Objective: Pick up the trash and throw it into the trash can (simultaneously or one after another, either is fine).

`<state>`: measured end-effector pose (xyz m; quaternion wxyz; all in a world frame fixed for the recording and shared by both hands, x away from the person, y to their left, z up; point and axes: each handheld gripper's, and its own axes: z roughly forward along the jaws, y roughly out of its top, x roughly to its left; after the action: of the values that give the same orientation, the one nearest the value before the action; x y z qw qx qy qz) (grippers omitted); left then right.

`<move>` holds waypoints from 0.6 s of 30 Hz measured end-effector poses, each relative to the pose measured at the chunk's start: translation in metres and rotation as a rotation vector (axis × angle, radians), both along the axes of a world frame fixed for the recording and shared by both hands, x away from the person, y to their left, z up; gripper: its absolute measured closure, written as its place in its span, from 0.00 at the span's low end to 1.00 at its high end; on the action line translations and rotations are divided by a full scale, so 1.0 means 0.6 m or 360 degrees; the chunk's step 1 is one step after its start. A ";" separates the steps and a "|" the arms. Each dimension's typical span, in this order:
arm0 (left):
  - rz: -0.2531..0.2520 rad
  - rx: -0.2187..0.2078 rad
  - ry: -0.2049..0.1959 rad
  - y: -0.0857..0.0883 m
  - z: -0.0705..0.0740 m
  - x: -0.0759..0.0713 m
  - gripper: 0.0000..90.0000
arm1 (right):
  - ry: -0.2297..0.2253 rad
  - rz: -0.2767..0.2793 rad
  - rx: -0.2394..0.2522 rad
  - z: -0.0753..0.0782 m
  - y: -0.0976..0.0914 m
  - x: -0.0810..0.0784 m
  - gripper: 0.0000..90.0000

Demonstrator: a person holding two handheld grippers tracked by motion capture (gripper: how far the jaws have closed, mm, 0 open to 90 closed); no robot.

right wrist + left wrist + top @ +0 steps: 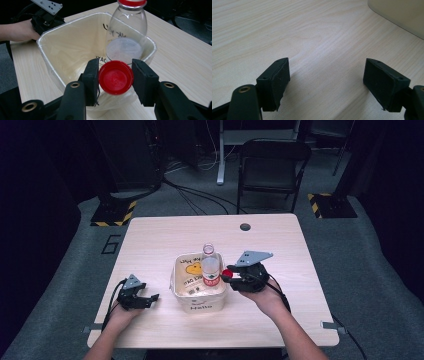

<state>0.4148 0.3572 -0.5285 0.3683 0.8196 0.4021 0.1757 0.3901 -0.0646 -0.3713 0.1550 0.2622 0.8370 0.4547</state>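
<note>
One cream bin (198,292) mid-worktop (150,240), holding one upright uncapped plastic bottle (210,267). One red cap (115,77) clamped in right gripper (115,78) jaws, at bin's right rim. Left gripper (325,82), near left, jaws wide, empty.

The table (150,245) is pale, matt wood grain; the bin (75,45) is smooth cream plastic; the bottle (127,27) is clear glossy plastic; the red cap (115,77) is shiny; gripper pads (278,77) are matt black rubber
</note>
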 end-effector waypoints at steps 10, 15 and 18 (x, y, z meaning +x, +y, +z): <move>-0.0001 0.0000 0.0000 0.000 0.000 0.000 0.24 | 0.0007 0.0058 -0.0007 -0.011 0.031 -0.003 0.64; 0.0000 0.0000 0.0000 0.000 0.000 0.000 0.24 | 0.0019 0.0084 -0.0011 -0.018 0.044 -0.003 0.64; 0.0000 0.0000 0.0000 0.000 0.000 0.000 0.24 | 0.0021 0.0082 -0.0008 -0.023 0.050 -0.003 0.64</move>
<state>0.4148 0.3572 -0.5285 0.3682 0.8197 0.4020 0.1755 0.3882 -0.0343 -0.3854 0.1385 0.2432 0.8455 0.4548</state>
